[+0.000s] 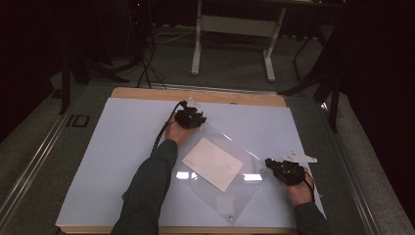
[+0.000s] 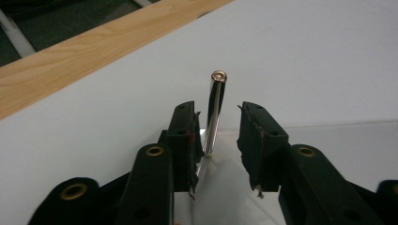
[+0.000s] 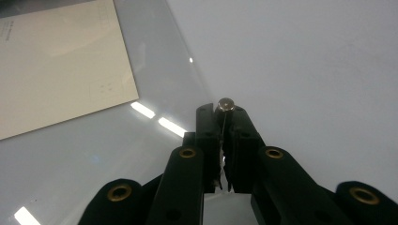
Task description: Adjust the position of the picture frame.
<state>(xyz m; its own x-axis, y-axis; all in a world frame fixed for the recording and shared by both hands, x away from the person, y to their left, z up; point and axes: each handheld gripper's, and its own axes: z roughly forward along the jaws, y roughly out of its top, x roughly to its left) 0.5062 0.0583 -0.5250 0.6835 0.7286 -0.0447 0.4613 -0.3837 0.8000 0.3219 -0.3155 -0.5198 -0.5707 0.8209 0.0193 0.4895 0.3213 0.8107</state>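
Claws differ: right claw (image 3: 224,117) is clamped on a metal post (image 3: 225,104), left claw (image 2: 217,129) stands apart around another post (image 2: 215,112).

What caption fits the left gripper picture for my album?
Open left gripper around a shiny metal post at the clear sheet's corner.

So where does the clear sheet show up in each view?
High view: the clear sheet lies as a diamond at mid-table.
Left gripper view: the sheet is low in the picture, between and to the right of the open jaws.
Right gripper view: the sheet takes the left half, its corner post pinched in the jaws.
Shared landmark: the white mat under it.
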